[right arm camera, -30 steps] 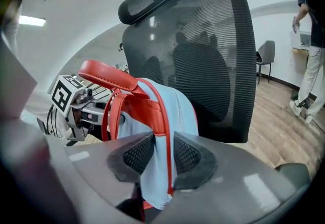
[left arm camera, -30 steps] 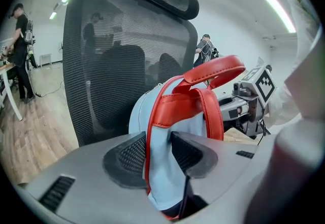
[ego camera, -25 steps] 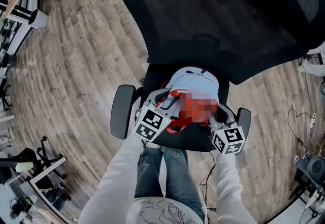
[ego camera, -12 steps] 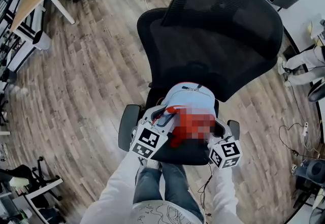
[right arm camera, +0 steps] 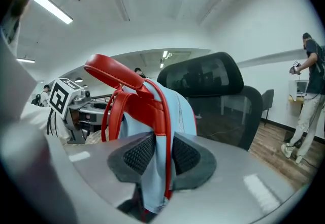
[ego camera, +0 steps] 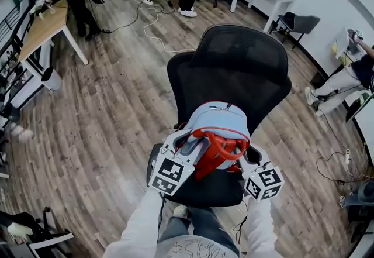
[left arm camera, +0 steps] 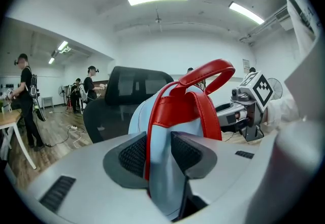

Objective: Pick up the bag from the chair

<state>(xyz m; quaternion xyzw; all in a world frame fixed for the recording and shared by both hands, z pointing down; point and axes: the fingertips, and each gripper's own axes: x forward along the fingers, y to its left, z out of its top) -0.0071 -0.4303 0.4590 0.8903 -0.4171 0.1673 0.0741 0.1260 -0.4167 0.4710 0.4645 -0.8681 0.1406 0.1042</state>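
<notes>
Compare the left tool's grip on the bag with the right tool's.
The left tool clamps the bag on its left side; the right tool clamps its right side. The red trim lies against the left tool's left pad, but against the right tool's right pad. Both are shut on light-blue fabric below the red handle.

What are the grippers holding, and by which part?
Both hold the bag: the left gripper pinches blue fabric and red edging on one side, the right gripper likewise on the other.

Matt cloth bag (ego camera: 219,128), mesh-backed chair (ego camera: 245,69), wood-plank floor (ego camera: 105,110)
</notes>
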